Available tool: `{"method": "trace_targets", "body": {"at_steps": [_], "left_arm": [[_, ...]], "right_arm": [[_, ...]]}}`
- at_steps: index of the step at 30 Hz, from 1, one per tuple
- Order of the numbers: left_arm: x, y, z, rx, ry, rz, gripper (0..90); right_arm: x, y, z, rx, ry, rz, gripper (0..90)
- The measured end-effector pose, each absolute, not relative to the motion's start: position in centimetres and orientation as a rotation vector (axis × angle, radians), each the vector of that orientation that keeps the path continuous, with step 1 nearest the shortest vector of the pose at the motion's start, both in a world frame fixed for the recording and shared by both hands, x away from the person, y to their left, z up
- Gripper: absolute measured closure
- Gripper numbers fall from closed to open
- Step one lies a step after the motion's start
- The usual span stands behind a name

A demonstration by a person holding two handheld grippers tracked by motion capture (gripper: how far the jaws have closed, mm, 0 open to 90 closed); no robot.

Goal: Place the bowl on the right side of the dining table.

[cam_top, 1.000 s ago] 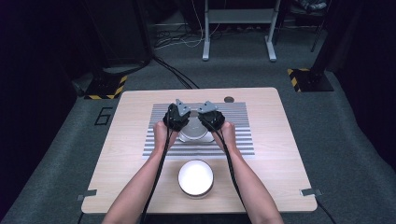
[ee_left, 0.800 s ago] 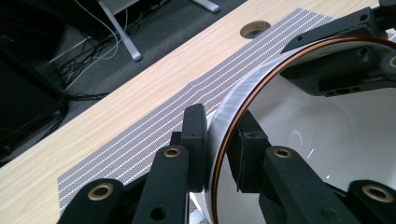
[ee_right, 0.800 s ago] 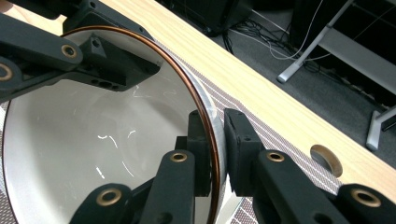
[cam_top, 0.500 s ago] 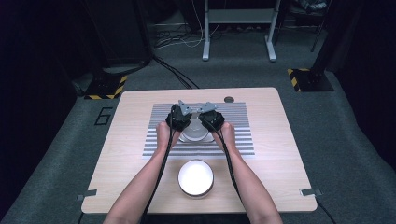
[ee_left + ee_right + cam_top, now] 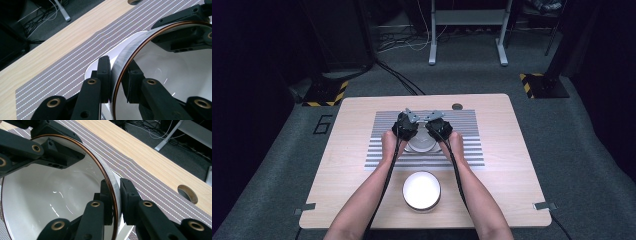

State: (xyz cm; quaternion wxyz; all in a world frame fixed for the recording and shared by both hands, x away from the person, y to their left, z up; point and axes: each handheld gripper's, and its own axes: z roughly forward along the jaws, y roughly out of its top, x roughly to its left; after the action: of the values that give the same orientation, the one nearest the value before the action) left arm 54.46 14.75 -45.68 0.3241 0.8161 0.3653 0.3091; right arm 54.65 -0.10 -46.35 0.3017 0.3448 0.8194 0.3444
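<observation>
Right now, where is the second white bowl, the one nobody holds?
In the high view, the free bowl sits on bare wood at the table's near edge, between the forearms, below the striped mat.

light: table point(image 5: 362, 150) brightly lit from above, surrounding floor and room dim to black | glare: small streak highlights inside bowl point(image 5: 50, 195) | shadows: soft, short | focus: high view soft; gripper views sharp, near jaws slightly blurred
</observation>
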Motion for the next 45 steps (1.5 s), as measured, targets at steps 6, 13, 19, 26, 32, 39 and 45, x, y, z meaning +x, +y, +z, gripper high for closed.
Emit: {"method": "trace_targets", "body": {"at_steps": [6, 13, 19, 26, 32, 39, 45], "left_arm": [[54.8, 14.6, -45.8, 2.161, 0.949, 0.816, 77.5], [55.2, 14.5, -46.1, 2.167, 0.961, 0.815, 77.2], [55.5, 14.5, -46.3, 2.161, 0.966, 0.823, 76.1], [55.8, 14.6, -46.6, 2.167, 0.977, 0.832, 75.7], [56.0, 15.0, -47.4, 2.165, 1.039, 0.804, 76.5], [56.2, 15.2, -47.7, 2.162, 1.062, 0.757, 75.8], [56.6, 15.7, -47.9, 2.165, 1.108, 0.681, 74.5]], "right_arm": [[55.0, -0.3, -46.6, 0.932, 2.179, 0.917, 81.4], [55.3, -0.3, -47.0, 0.950, 2.177, 0.916, 81.4], [55.5, -0.2, -47.1, 0.970, 2.171, 0.920, 81.5], [55.8, -0.3, -47.2, 0.988, 2.166, 0.929, 81.8], [56.4, -0.7, -47.3, 1.081, 2.172, 0.944, 82.1], [56.9, -0.9, -47.3, 1.169, 2.173, 0.959, 81.8], [57.3, -0.9, -47.4, 1.245, 2.164, 0.958, 81.8]]}}
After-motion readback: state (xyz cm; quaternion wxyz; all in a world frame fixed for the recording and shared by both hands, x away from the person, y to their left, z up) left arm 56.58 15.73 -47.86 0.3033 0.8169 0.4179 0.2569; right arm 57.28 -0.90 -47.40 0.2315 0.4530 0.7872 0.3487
